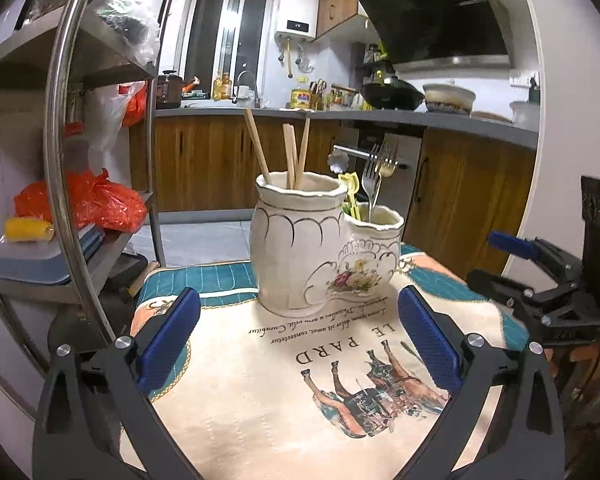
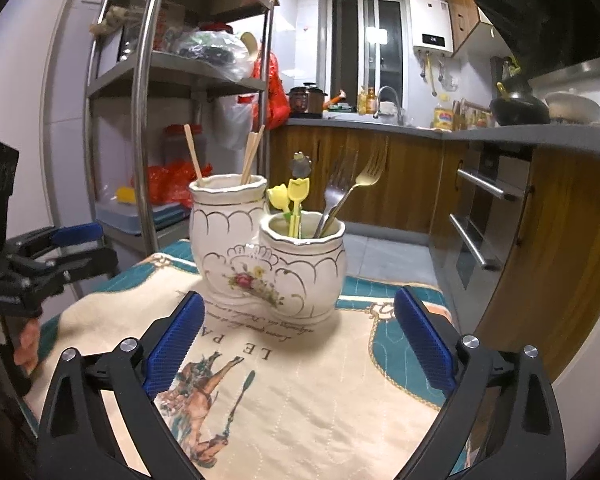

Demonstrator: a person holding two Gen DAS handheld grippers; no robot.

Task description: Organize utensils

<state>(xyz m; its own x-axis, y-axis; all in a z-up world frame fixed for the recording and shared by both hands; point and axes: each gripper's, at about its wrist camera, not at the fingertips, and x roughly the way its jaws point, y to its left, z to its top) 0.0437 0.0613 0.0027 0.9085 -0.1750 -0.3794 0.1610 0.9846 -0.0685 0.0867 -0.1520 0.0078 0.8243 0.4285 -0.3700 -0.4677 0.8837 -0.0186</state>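
A white ceramic double-pot utensil holder [image 1: 300,252] [image 2: 268,256] with gold trim and a flower print stands on the printed cloth [image 1: 260,380] [image 2: 320,380]. Its taller pot holds wooden chopsticks [image 1: 292,156] [image 2: 252,156]. Its lower pot holds two forks [image 1: 380,168] [image 2: 356,188] and yellow tulip-topped picks [image 1: 350,192] [image 2: 296,200]. My left gripper [image 1: 300,344] is open and empty, just short of the holder. My right gripper [image 2: 300,344] is open and empty, also in front of the holder. Each gripper shows at the edge of the other's view.
A steel shelf rack [image 1: 64,152] [image 2: 148,120] with bags and boxes stands left of the table. Wooden kitchen cabinets and a grey counter [image 1: 420,118] [image 2: 500,132] run behind. An oven front [image 2: 480,216] is to the right.
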